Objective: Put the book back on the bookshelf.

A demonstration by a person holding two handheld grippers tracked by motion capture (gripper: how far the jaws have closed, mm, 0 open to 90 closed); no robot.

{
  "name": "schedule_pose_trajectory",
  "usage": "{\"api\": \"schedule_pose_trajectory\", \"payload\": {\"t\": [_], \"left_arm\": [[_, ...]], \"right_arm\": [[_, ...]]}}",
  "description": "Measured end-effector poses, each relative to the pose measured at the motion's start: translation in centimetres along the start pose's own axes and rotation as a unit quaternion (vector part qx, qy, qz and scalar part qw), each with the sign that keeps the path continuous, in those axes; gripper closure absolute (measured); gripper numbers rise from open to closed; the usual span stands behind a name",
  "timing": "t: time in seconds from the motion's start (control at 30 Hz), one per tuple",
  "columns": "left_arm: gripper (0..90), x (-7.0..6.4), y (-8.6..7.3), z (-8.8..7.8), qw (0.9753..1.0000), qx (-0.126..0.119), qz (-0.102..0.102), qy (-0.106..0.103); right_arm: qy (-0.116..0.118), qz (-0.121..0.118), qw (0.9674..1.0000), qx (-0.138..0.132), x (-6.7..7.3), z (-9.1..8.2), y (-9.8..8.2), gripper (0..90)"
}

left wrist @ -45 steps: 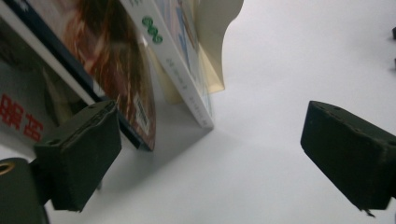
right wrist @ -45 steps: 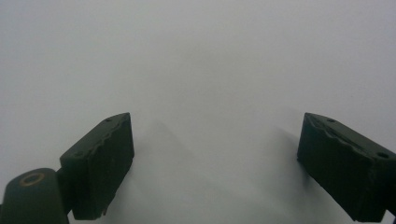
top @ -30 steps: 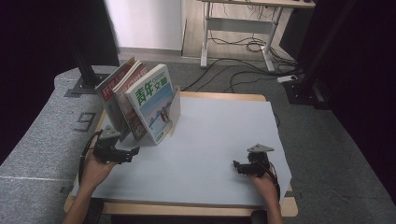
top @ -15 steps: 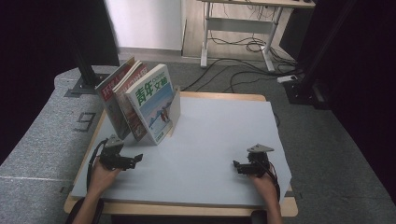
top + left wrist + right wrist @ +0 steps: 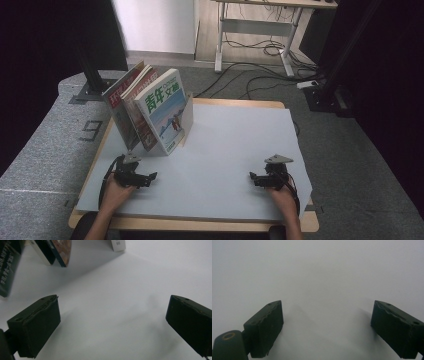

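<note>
- Resting low at lower left of the high view, the left gripper [image 5: 150, 177] sits in the person's left hand [image 5: 116, 187] on the white sheet [image 5: 225, 145]; jaws point toward frame centre.
- Left gripper view: left gripper [image 5: 112, 322] has its jaws spread wide — released, nothing between them but bare sheet [image 5: 120, 290]; each jaw throws a soft shadow on it.
- Books [image 5: 150, 112]: a row of approx. three stands upper left of centre in the high view, tilted, leaning on a pale bookend [image 5: 188, 117]. Front book [image 5: 164, 111] shows a light cover w/ green characters; two reddish-covered vols. behind it.
- Left gripper lies near the books, just below them in the frame, not touching.
- Left gripper view, top edge: lower corners of the books [image 5: 53, 251] — dark covers at upper left, a white corner [image 5: 117, 245] at top centre, all standing on the sheet.
- Right gripper [image 5: 252, 179] at lower right of the high view, held in the right hand [image 5: 282, 197], grey three-cornered plate [image 5: 278, 159] on top; well apart from the books.
- Right gripper view: right gripper [image 5: 325, 322] likewise released, jaws wide, w/ plain sheet [image 5: 317, 272] between.
- Wooden table [image 5: 235, 102] edge shows around the sheet; grey floor [image 5: 50, 145] and cables [image 5: 260, 50] beyond, top of frame.
</note>
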State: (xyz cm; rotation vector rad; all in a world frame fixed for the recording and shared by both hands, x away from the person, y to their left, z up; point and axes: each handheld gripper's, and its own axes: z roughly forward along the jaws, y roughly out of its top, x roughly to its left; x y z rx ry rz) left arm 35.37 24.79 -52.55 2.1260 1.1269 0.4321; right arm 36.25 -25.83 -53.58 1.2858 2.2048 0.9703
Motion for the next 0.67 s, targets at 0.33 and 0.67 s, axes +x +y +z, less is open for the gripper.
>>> {"api": "schedule_pose_trajectory", "payload": {"t": [0.33, 0.67], "left_arm": [[0.0, -0.4, 0.18, 0.62, 0.9995, 0.029, 0.011, 0.009], [0.0, -0.39, 0.16, 0.61, 0.9995, 0.028, 0.009, 0.008]], "right_arm": [[0.0, 0.0, 1.0, 0.0, 0.01, 0.0, -0.01, 10.4], [0.0, 0.0, 1.0, 0.0, 0.0, 0.0, -0.02, 10.4]]}}
